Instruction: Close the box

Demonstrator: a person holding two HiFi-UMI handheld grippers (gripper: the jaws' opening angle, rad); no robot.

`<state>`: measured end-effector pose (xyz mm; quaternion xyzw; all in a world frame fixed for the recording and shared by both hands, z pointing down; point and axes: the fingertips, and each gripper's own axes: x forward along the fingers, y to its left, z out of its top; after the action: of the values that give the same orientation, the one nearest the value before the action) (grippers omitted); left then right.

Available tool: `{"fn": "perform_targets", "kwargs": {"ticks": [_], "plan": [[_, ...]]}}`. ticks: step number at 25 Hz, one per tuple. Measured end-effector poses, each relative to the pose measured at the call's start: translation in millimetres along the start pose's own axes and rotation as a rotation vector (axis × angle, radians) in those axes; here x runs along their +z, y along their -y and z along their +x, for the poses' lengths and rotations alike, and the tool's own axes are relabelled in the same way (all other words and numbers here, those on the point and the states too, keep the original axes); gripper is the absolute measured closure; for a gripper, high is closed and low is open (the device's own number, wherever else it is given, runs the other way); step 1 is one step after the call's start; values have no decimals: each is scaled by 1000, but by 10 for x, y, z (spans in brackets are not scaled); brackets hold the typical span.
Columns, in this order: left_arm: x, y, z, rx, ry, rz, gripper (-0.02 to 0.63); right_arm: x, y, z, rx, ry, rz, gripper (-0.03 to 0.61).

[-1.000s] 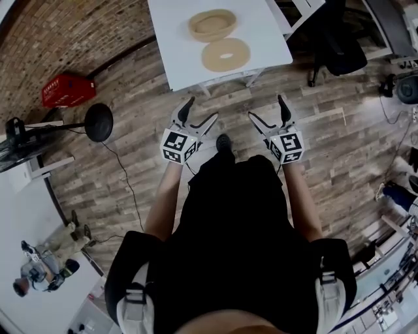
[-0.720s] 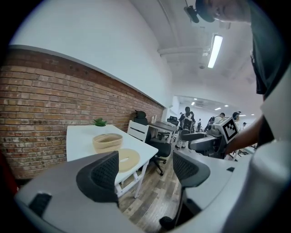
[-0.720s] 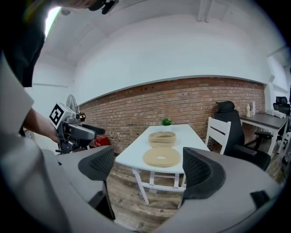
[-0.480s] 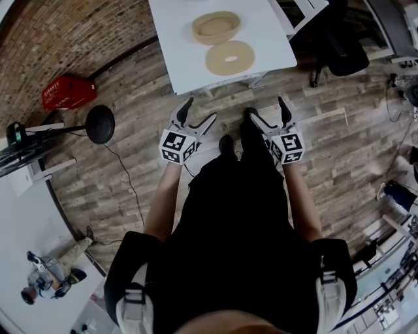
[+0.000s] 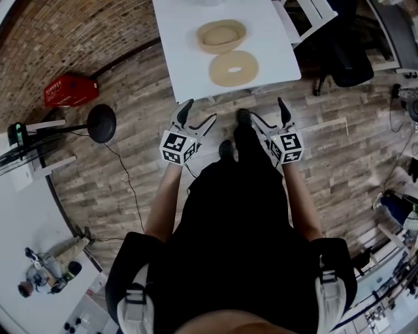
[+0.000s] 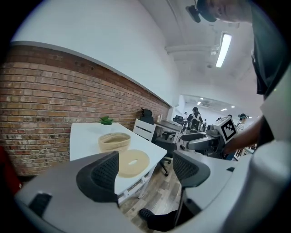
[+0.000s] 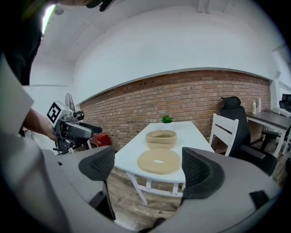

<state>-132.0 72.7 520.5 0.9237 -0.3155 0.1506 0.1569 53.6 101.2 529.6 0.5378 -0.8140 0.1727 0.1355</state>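
Note:
A round tan box (image 5: 222, 35) stands open on the white table (image 5: 183, 39), and its flat round lid (image 5: 234, 68) lies beside it nearer the table's front edge. Both grippers hang over the wooden floor, short of the table. My left gripper (image 5: 201, 111) is open with nothing between its fingers. My right gripper (image 5: 268, 109) is open and empty too. The left gripper view has the box (image 6: 114, 141) and lid (image 6: 132, 163) ahead beyond the open jaws. From the right gripper view the box (image 7: 161, 138) and lid (image 7: 159, 160) lie straight ahead.
A red crate (image 5: 68, 88) and a black round stand base (image 5: 101, 122) sit on the floor to the left. A white chair (image 5: 313, 10) and a black office chair (image 5: 346, 62) stand right of the table. A small plant (image 7: 167, 119) is at the table's far end.
The person has stepped toward the table, one foot now forward between the grippers. The table, box and lid sit nearer in the head view. Both grippers stay open and level.

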Motion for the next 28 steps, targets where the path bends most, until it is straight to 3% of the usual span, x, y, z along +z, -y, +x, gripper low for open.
{"fn": "perform_targets", "kwargs": {"ticks": [9,14,21,28], "plan": [[230,-301,323,79,-11,-24,245,225,410,521,82,-34,-38,135],[277,-519,481,150,-25,-79,245,313,642,833,133,-57,-42,135],[197,-624,769,210,-63,-154,245,201,872,1231,215,-123,-63,135],[274,-711,1038,256,-68,-169,245,196,977,1539,303,-170,-83,135]]}}
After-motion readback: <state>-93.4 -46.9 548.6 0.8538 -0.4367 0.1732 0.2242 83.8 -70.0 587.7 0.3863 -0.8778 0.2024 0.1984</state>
